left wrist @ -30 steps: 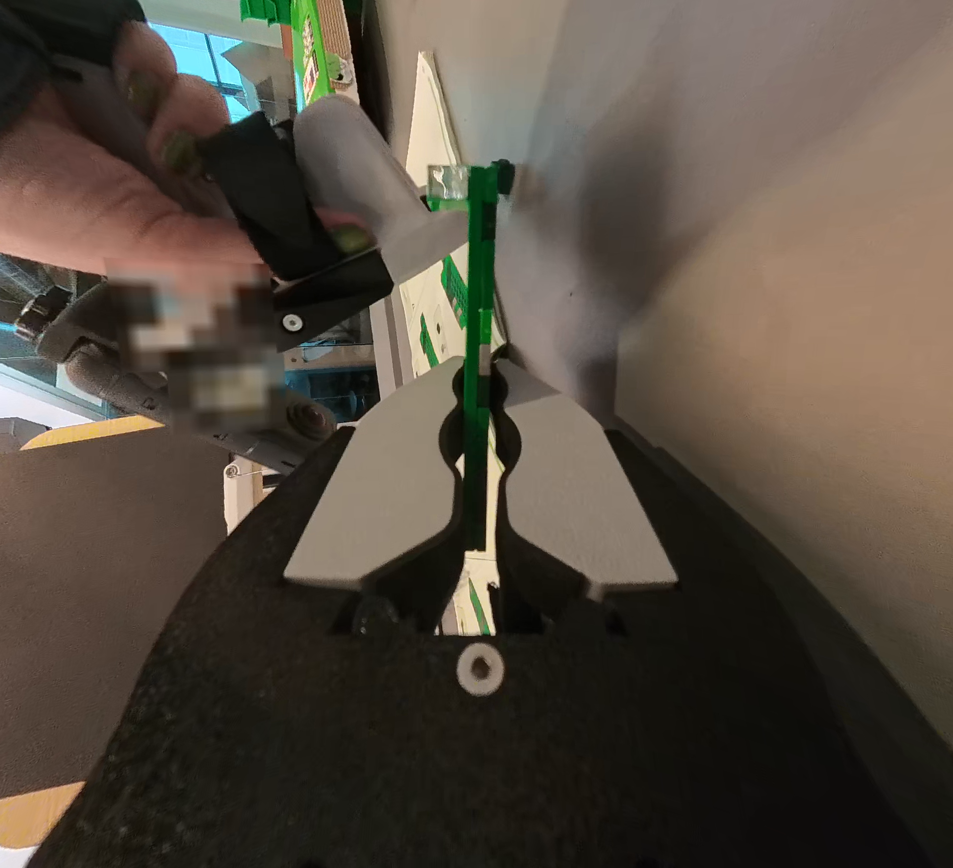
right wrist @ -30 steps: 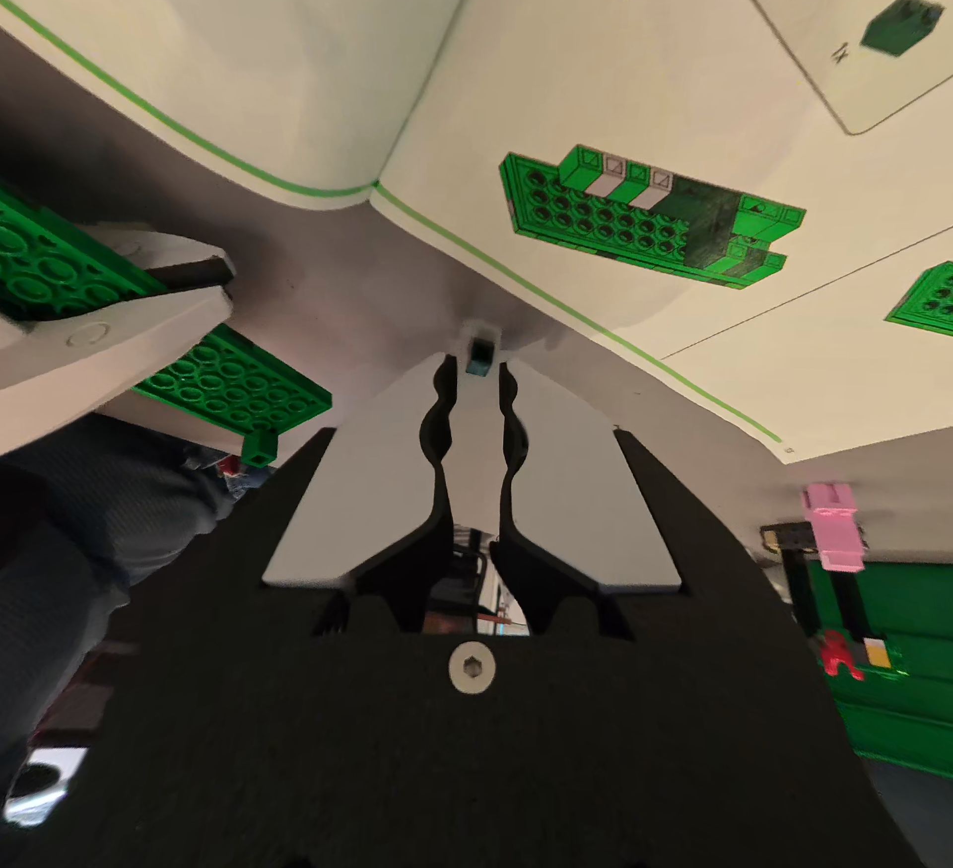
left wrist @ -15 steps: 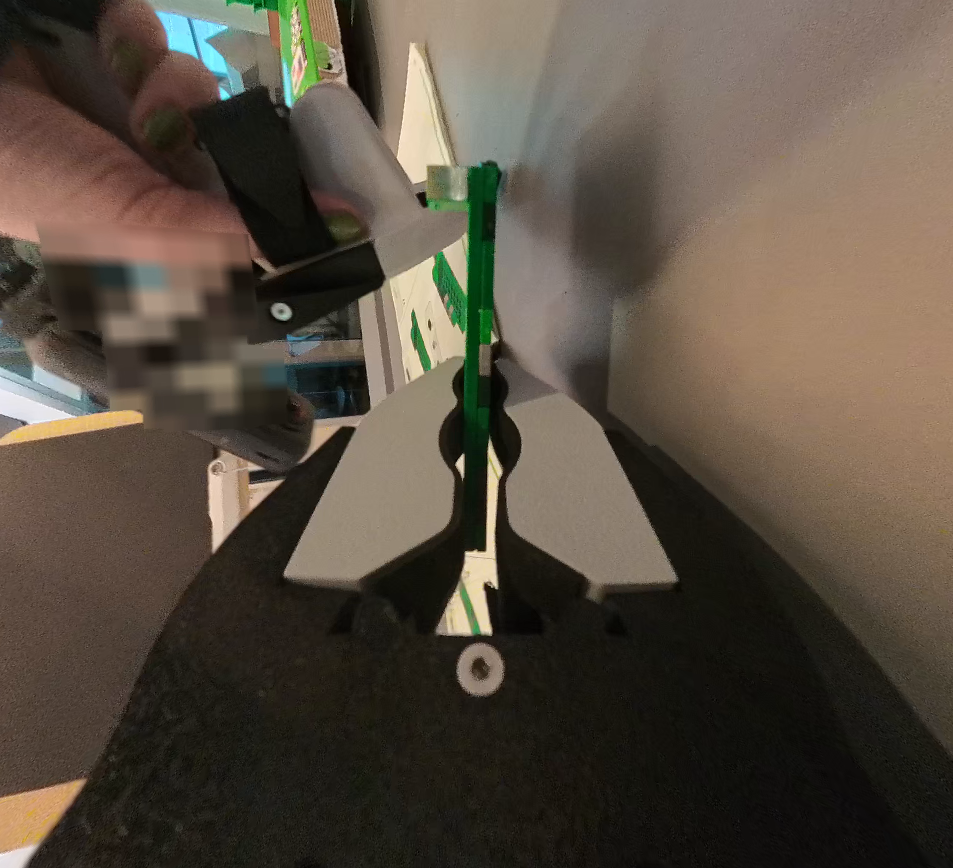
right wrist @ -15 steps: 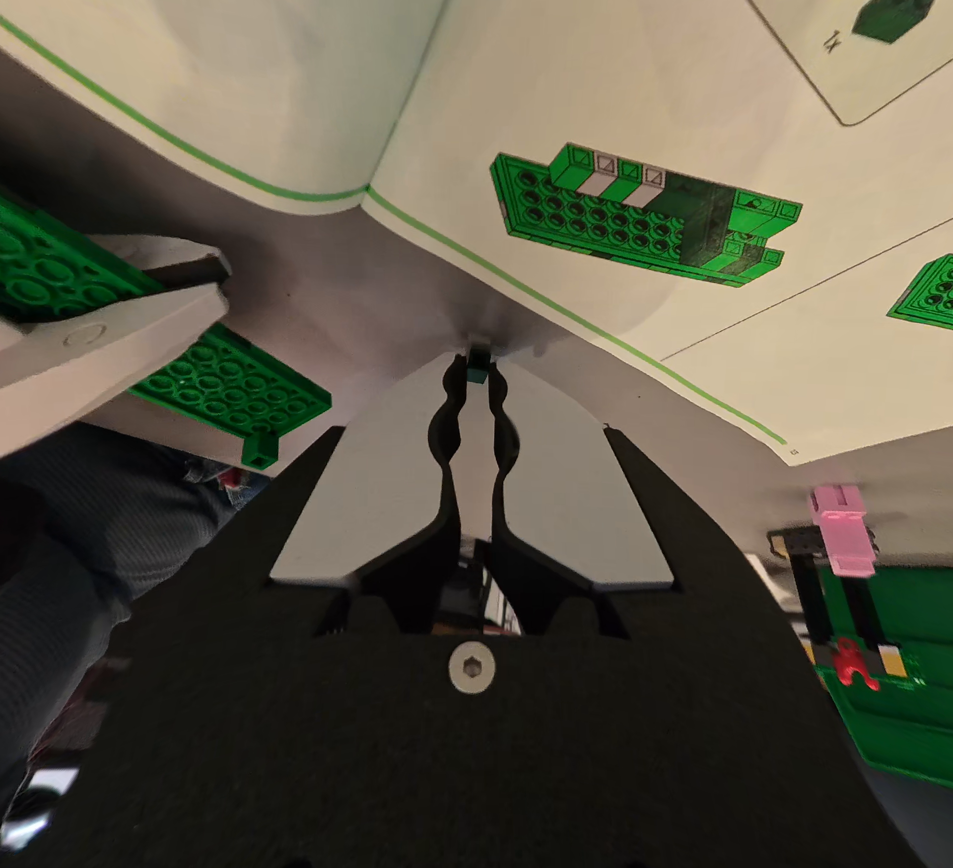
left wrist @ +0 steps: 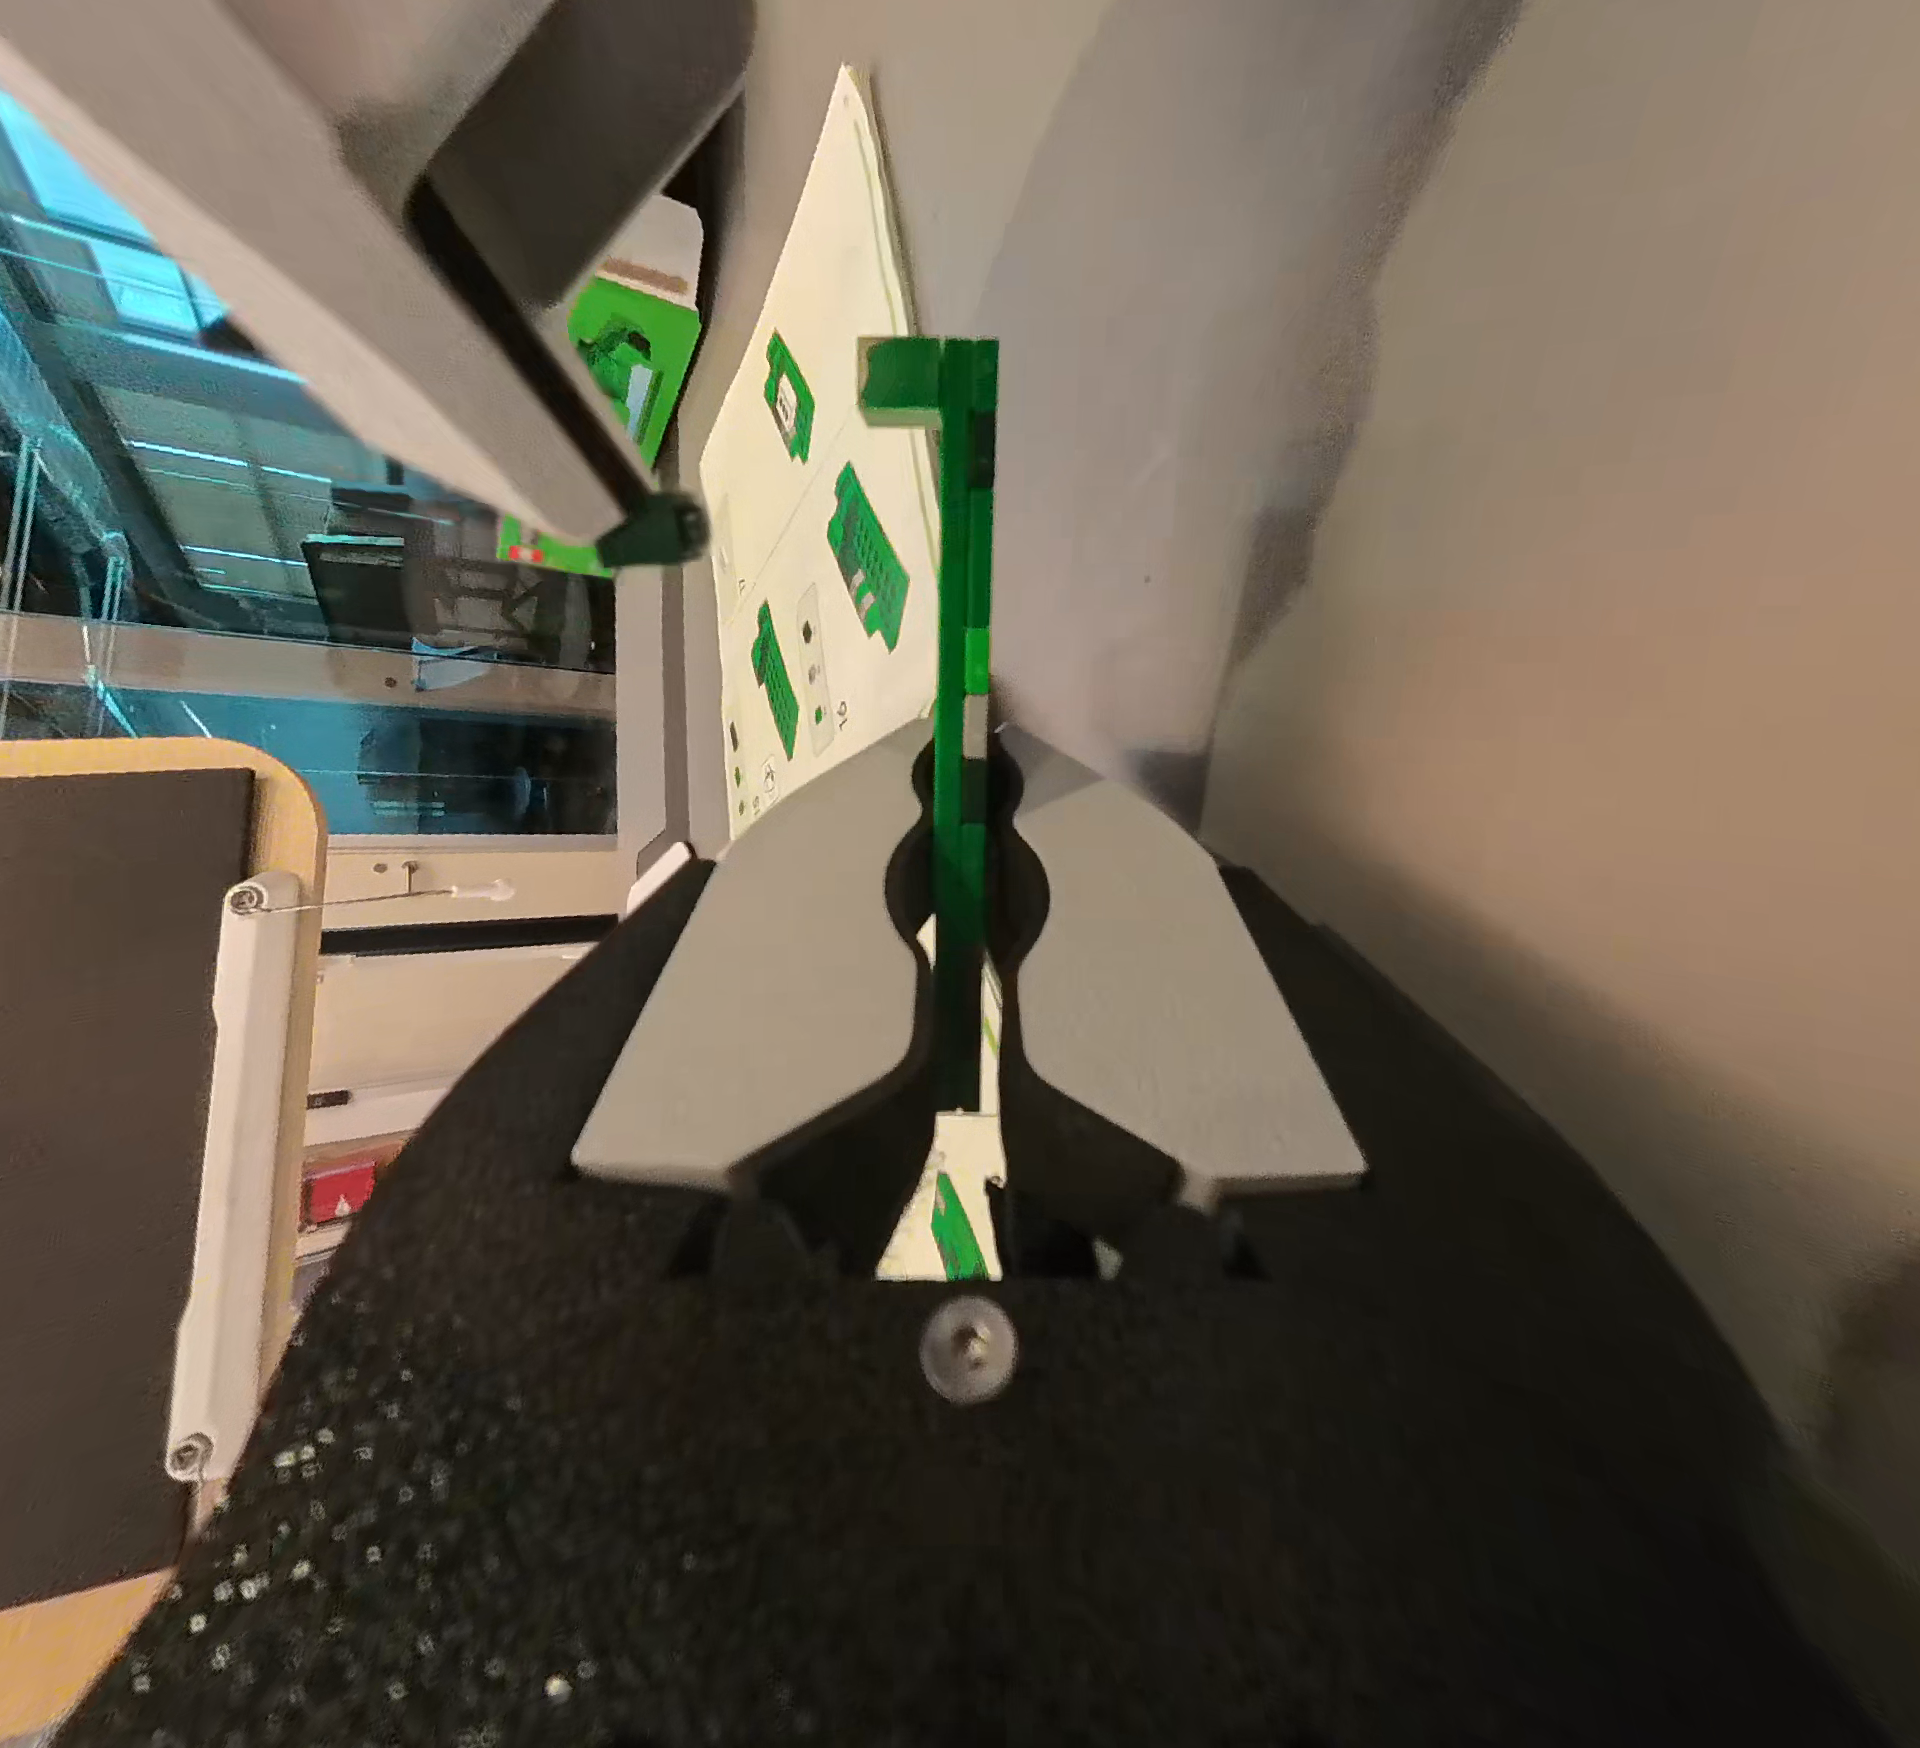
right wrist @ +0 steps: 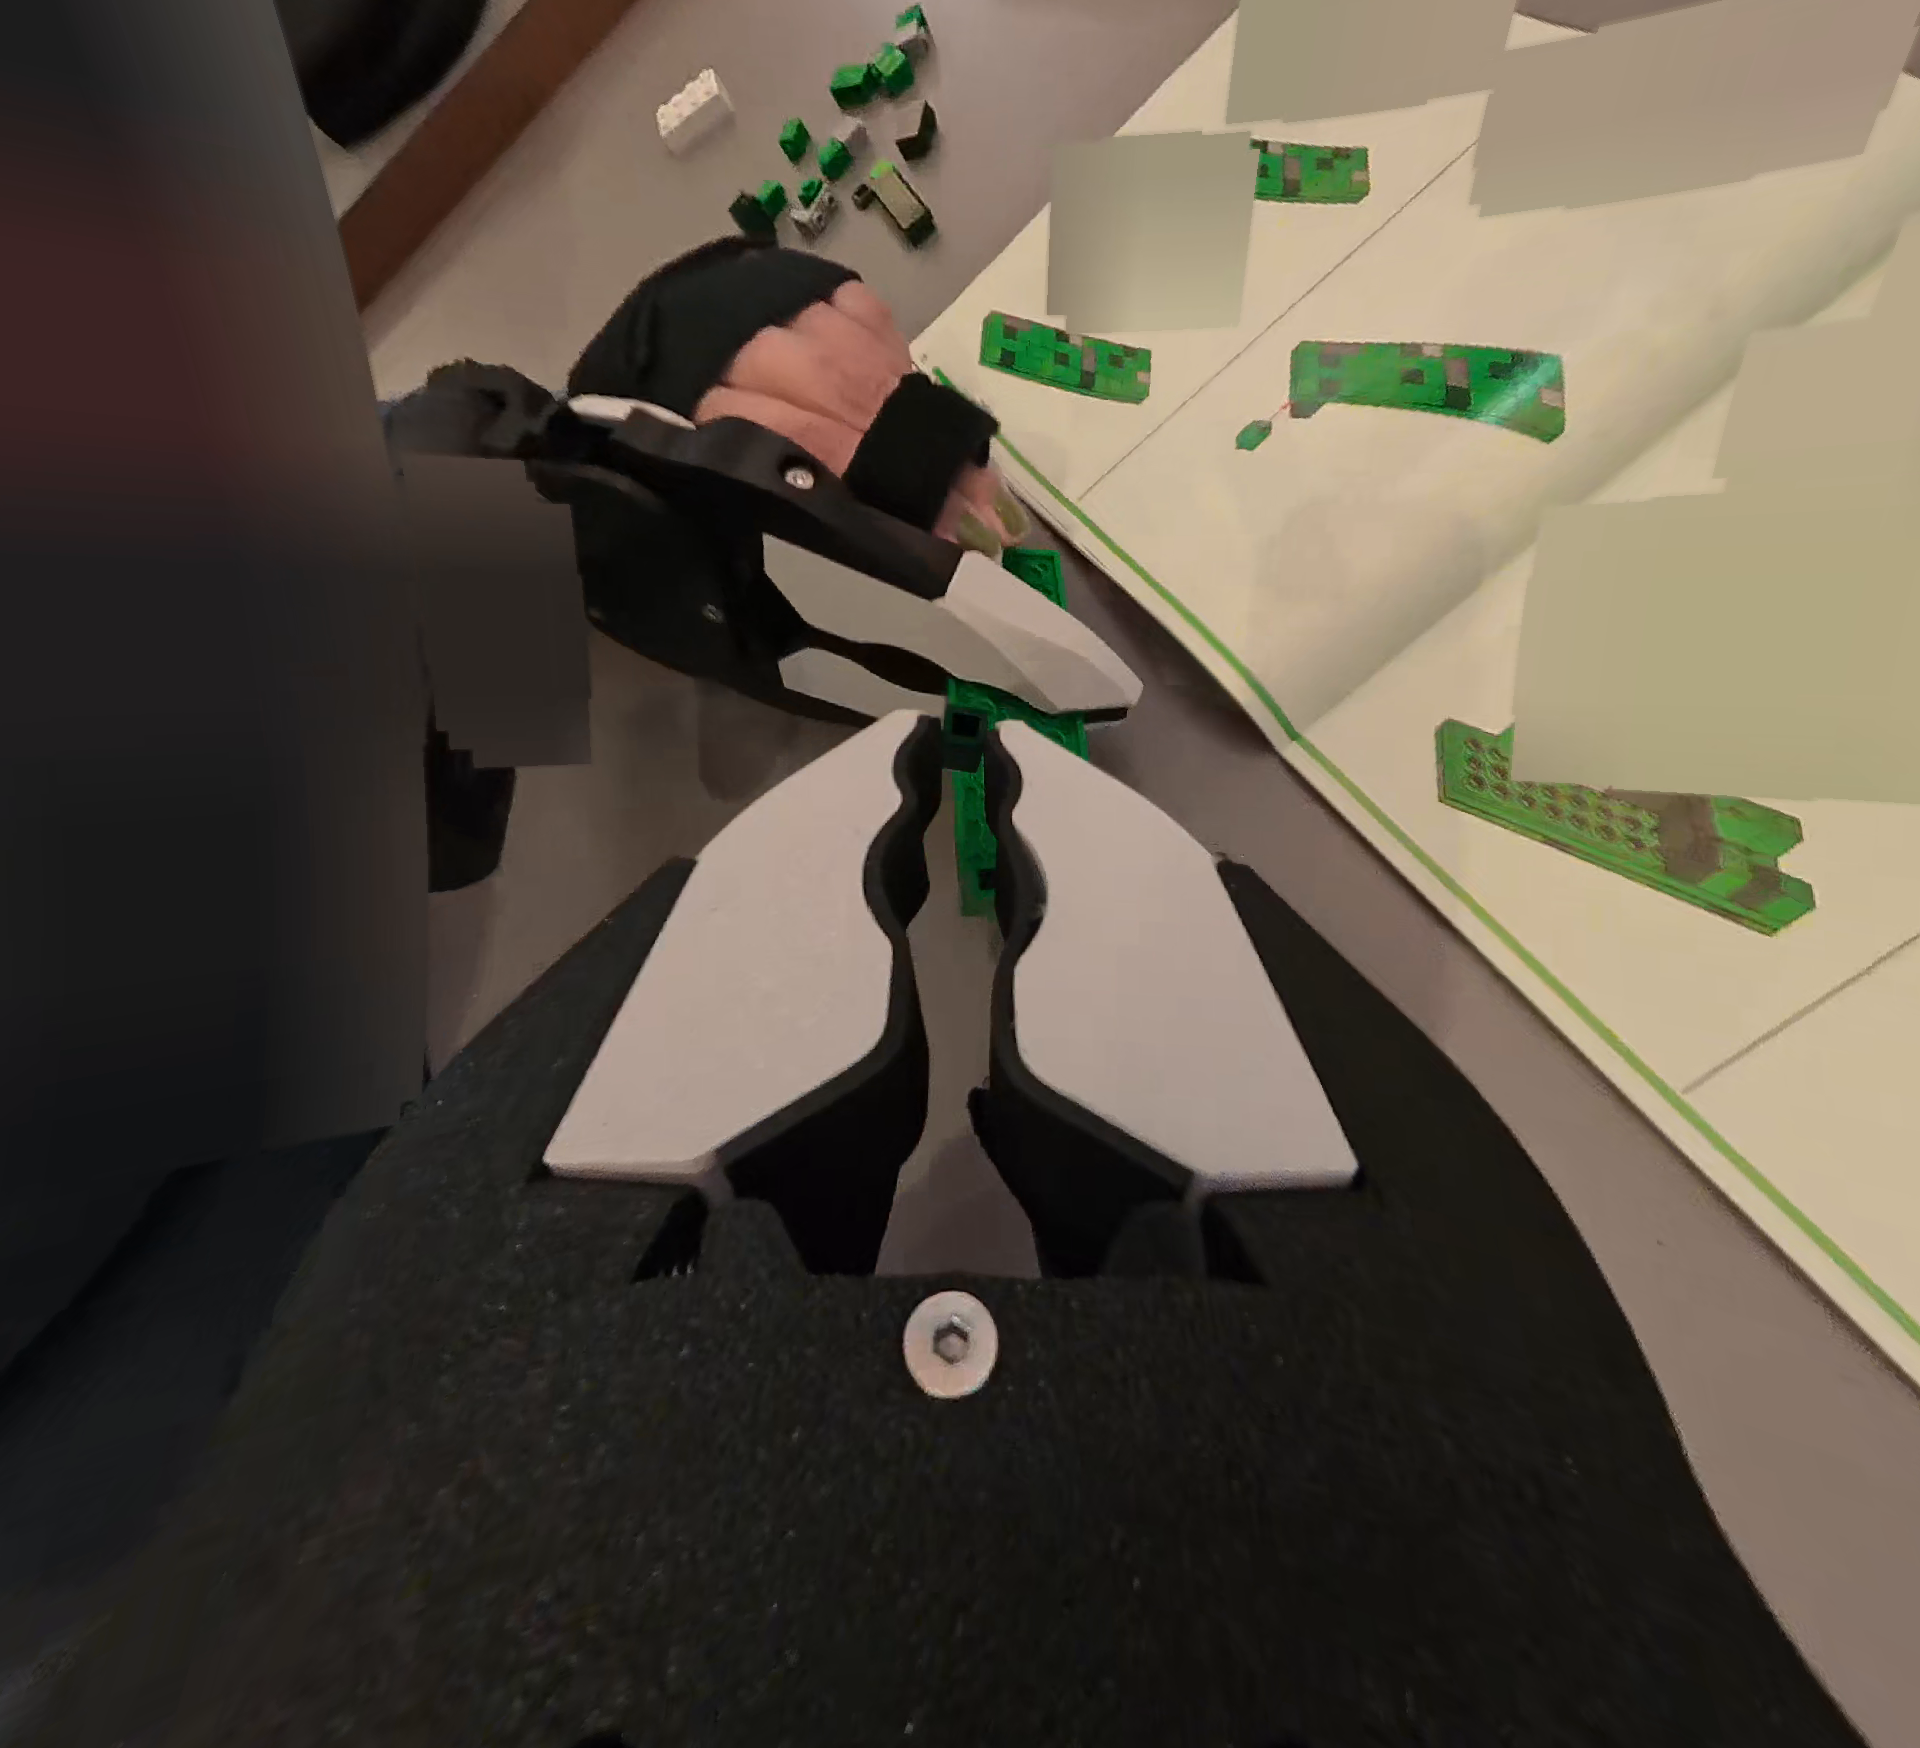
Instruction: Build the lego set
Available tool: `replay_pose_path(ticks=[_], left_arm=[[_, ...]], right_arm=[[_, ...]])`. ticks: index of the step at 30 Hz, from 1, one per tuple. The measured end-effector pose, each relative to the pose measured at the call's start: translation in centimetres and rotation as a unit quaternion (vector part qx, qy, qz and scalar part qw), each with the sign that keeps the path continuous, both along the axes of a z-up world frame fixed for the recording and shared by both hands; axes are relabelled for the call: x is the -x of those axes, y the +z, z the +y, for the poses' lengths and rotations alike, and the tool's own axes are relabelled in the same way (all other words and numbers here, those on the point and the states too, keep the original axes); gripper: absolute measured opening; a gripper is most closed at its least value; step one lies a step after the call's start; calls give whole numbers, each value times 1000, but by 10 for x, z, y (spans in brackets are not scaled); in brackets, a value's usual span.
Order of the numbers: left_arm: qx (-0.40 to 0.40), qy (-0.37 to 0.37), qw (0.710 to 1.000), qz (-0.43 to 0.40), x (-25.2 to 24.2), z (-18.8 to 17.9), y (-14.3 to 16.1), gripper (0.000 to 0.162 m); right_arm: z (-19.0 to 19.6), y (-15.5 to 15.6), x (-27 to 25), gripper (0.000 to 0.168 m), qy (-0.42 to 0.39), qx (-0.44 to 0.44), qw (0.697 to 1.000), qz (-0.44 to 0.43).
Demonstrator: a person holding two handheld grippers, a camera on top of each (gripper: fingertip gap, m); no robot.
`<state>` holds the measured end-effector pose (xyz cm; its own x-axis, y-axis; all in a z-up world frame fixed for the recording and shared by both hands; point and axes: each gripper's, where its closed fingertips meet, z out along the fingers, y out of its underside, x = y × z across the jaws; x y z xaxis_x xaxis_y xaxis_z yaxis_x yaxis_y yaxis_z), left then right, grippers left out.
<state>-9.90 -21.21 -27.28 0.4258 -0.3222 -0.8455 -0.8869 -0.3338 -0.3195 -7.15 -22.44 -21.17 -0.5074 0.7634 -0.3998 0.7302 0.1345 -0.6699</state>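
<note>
Early build: brick going onto plate

Your left gripper (left wrist: 966, 753) clamps the plate (left wrist: 964, 618); right gripper (right wrist: 961, 737) pinches a brick (right wrist: 962, 730) beside it. Loose bricks (right wrist: 852, 129) remain beyond.

printed instruction booklet (left wrist: 821, 493), digits perhaps blurred
</note>
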Motion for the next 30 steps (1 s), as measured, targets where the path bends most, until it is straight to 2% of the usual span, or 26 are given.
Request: replay_pose_path(ticks=[11, 22, 30], left_arm=[[-3, -9, 1000, 2, -3, 1, 0, 6], [2, -18, 1000, 20, -7, 1, -2, 6], [-1, -23, 1000, 22, -8, 1, -1, 6]], right_arm=[[5, -22, -17, 8, 8, -17, 1000, -5], [3, -33, -23, 8, 69, -101, 991, -53], [1, -32, -29, 8, 108, -106, 985, -86]])
